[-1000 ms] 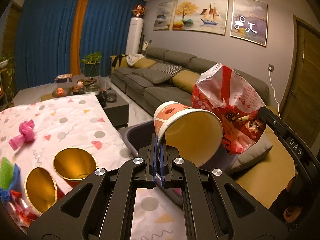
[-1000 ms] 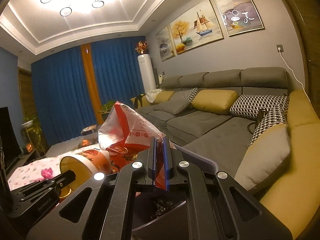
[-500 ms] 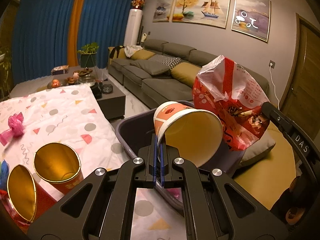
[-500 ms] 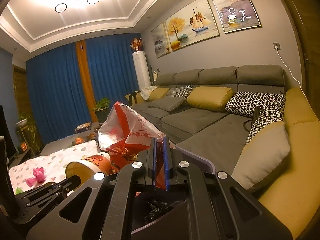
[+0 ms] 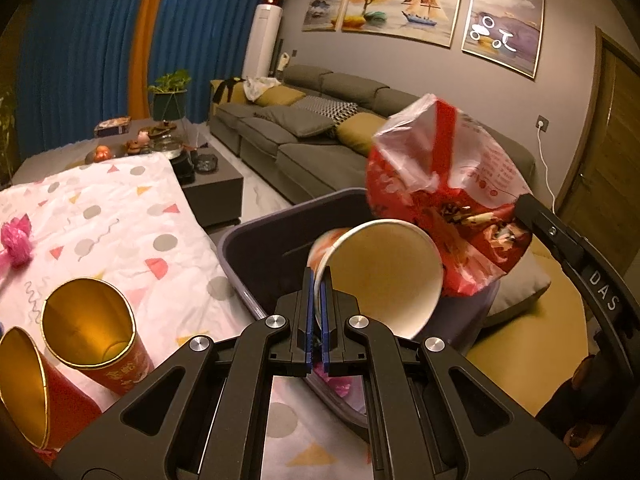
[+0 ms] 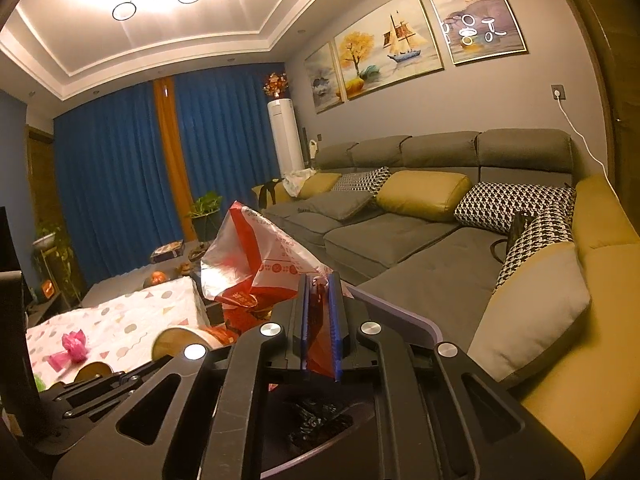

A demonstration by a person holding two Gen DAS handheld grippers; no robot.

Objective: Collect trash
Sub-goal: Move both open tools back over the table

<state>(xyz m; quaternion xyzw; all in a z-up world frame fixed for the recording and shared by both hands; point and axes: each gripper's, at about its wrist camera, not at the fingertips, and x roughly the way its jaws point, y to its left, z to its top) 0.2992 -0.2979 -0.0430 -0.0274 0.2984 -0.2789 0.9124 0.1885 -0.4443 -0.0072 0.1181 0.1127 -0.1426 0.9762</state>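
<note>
A dark purple bin [image 5: 256, 240] stands beside the table, and both grippers hang over it. My left gripper [image 5: 318, 300] has the rim of a red and white paper cup [image 5: 384, 276] between its blue pads. Its jaws are opening and the cup tips, blurred, mouth towards the camera. My right gripper [image 6: 320, 312] has a corner of a red and clear plastic bag [image 6: 264, 252] between its pads. Those jaws are opening too, and a gap shows beside the film. From the left wrist, the bag [image 5: 448, 184] hangs above the bin off a right finger [image 5: 556, 236].
Two red and gold tubes [image 5: 92, 332] lie on the patterned tablecloth [image 5: 120, 216], with a pink wad [image 5: 16, 236] further left. Dark rubbish [image 6: 316, 420] lies inside the bin. A grey sofa [image 6: 400, 236] with cushions runs behind, and a low coffee table [image 5: 216, 176] stands beyond the table.
My left gripper has sunk towards the bin and the cup has tipped to face the camera. The right pads have parted a little around the bag, which stays where it was.
</note>
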